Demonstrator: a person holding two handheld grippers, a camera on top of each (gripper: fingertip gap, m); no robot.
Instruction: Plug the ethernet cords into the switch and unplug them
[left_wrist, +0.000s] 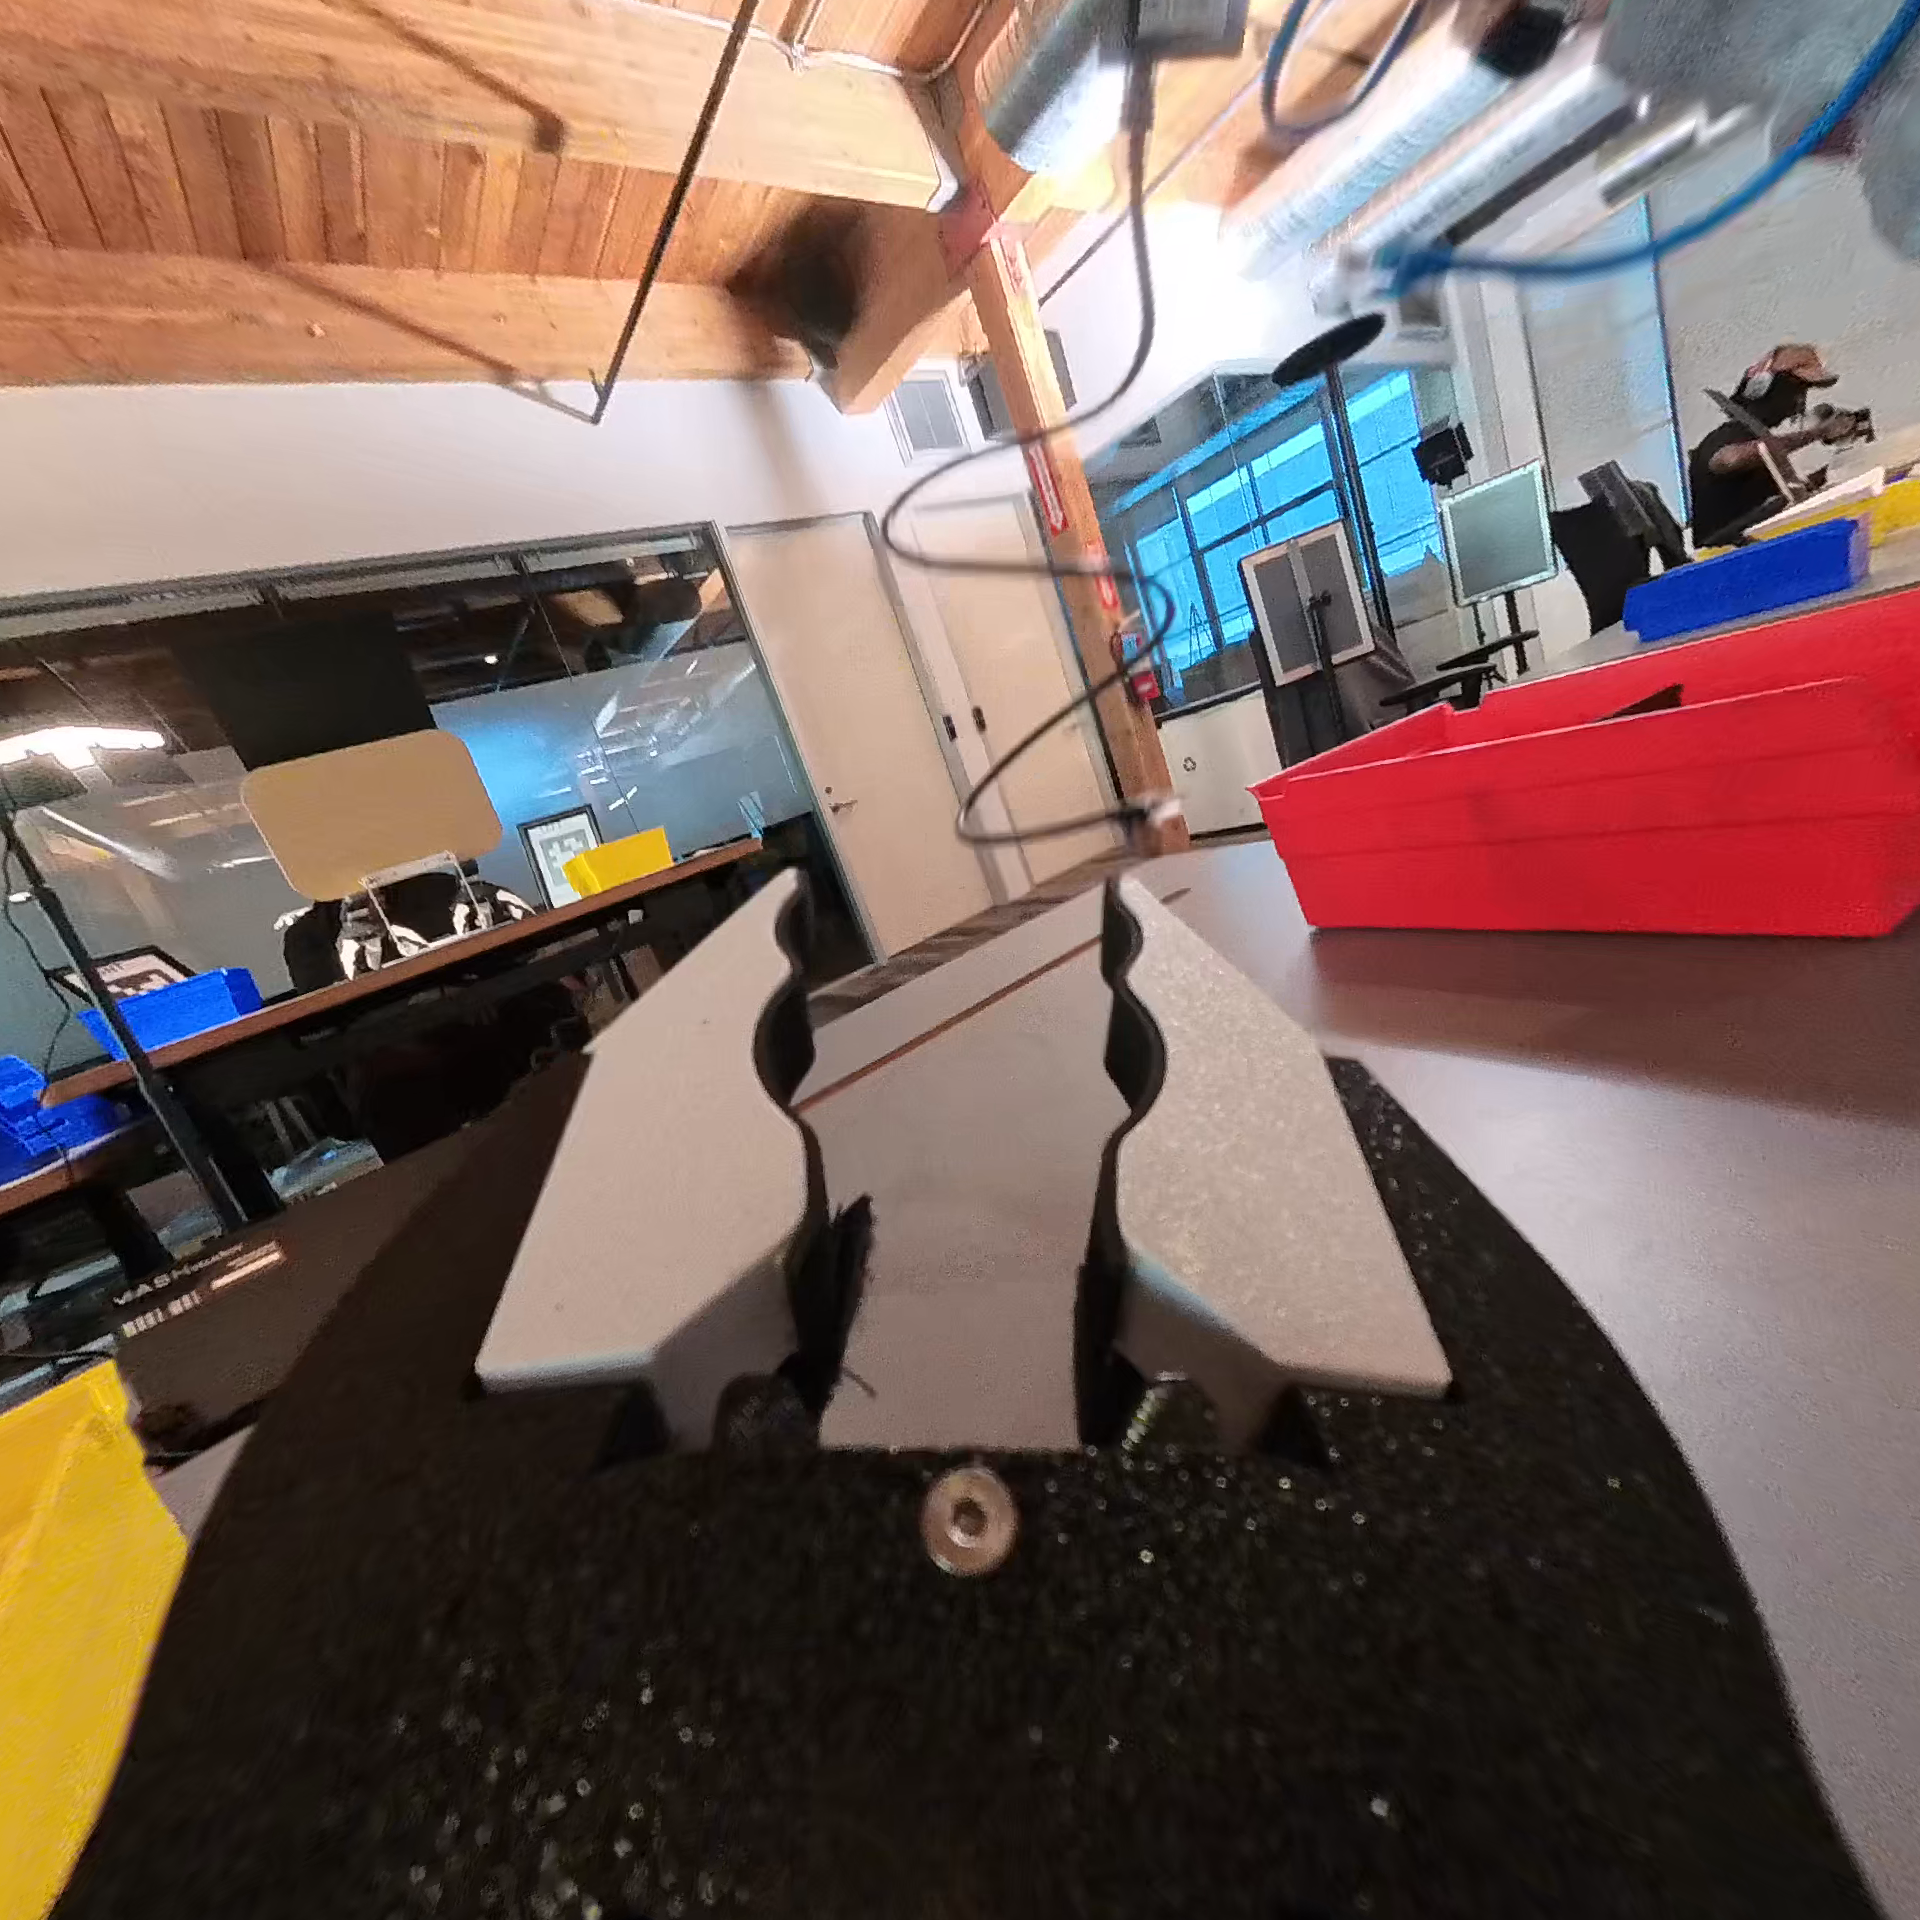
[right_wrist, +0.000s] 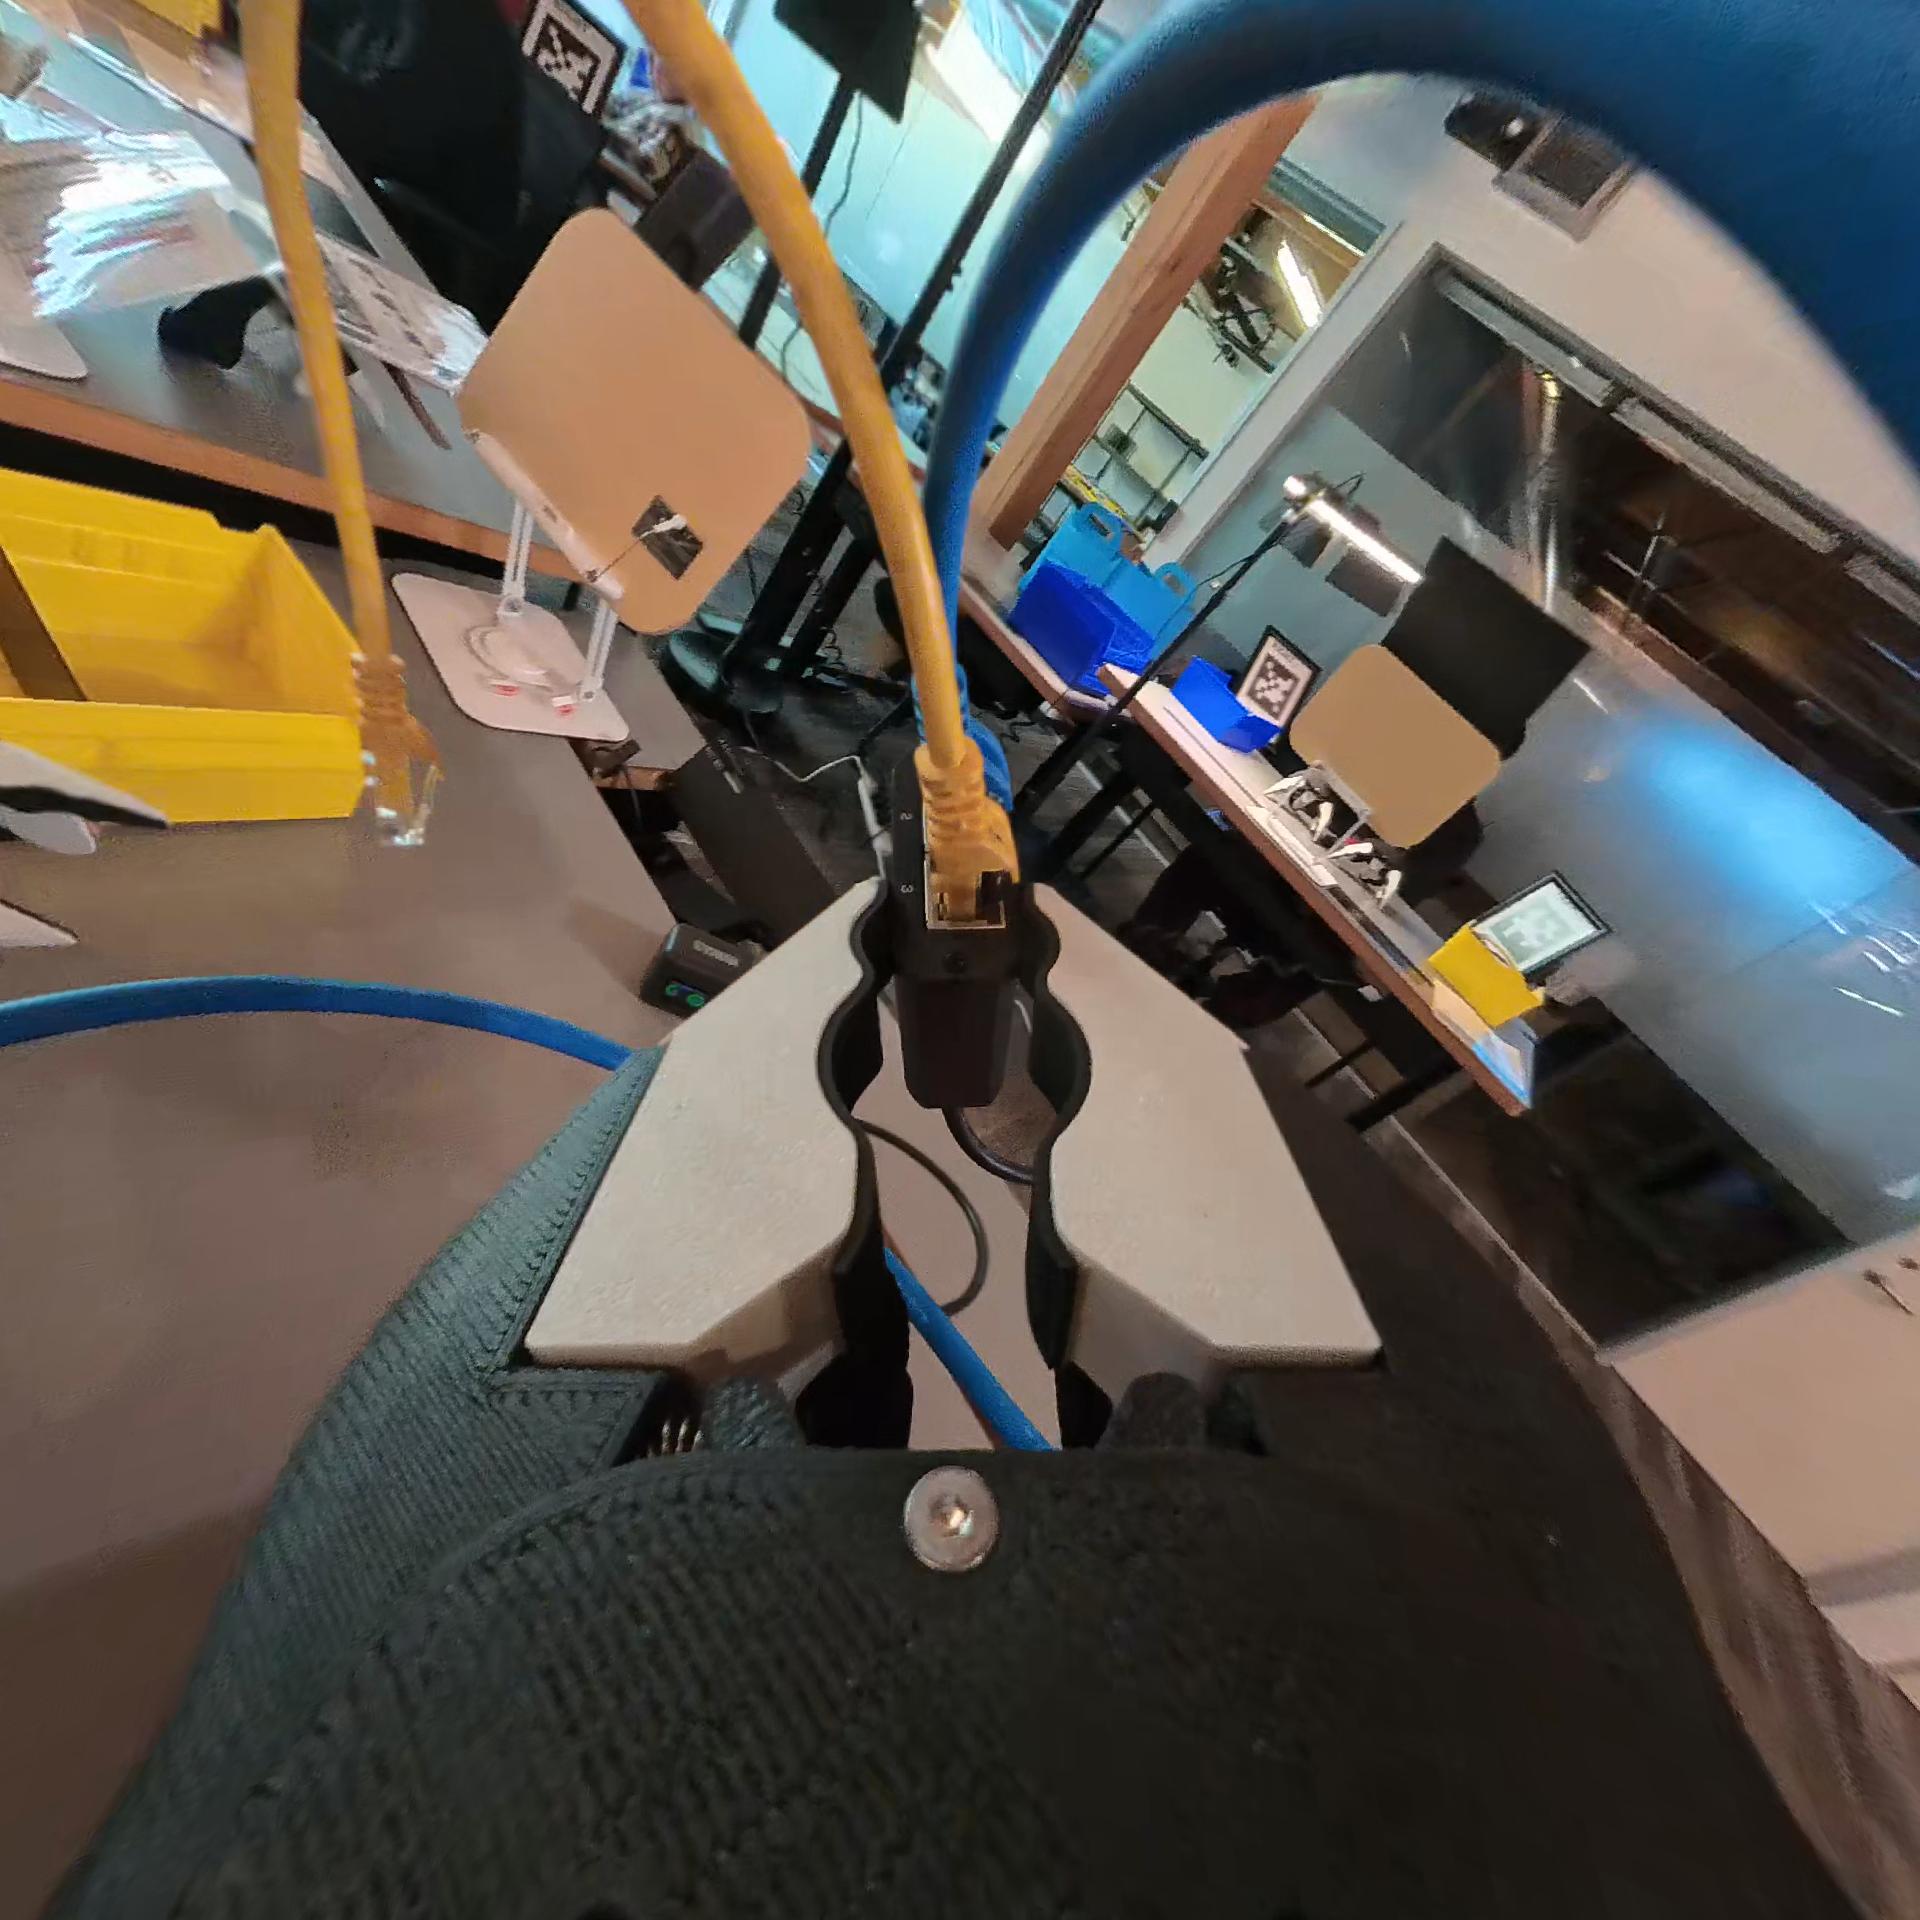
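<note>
My right gripper (right_wrist: 956, 914) is shut on a small black switch (right_wrist: 951, 1008) and holds it in the air above the table. A yellow ethernet cord's plug (right_wrist: 961, 831) sits in one of its ports, and the cord's other plug (right_wrist: 395, 769) hangs free at the left. A blue cord (right_wrist: 1039, 312) arches over the top and runs down behind the yellow plug to the switch. My left gripper (left_wrist: 956, 894) is open and empty, low over the dark table (left_wrist: 1558, 1195). A blue cord (left_wrist: 1558, 249) and a thin black cord (left_wrist: 1138, 312) hang blurred above it.
A red bin (left_wrist: 1610, 821) stands on the table to the right of my left gripper, and a yellow bin (left_wrist: 62, 1610) lies at its lower left. In the right wrist view a yellow bin (right_wrist: 156, 665) stands at the left, beside a white stand (right_wrist: 509, 665). Left tips to right tips: about 40 centimeters.
</note>
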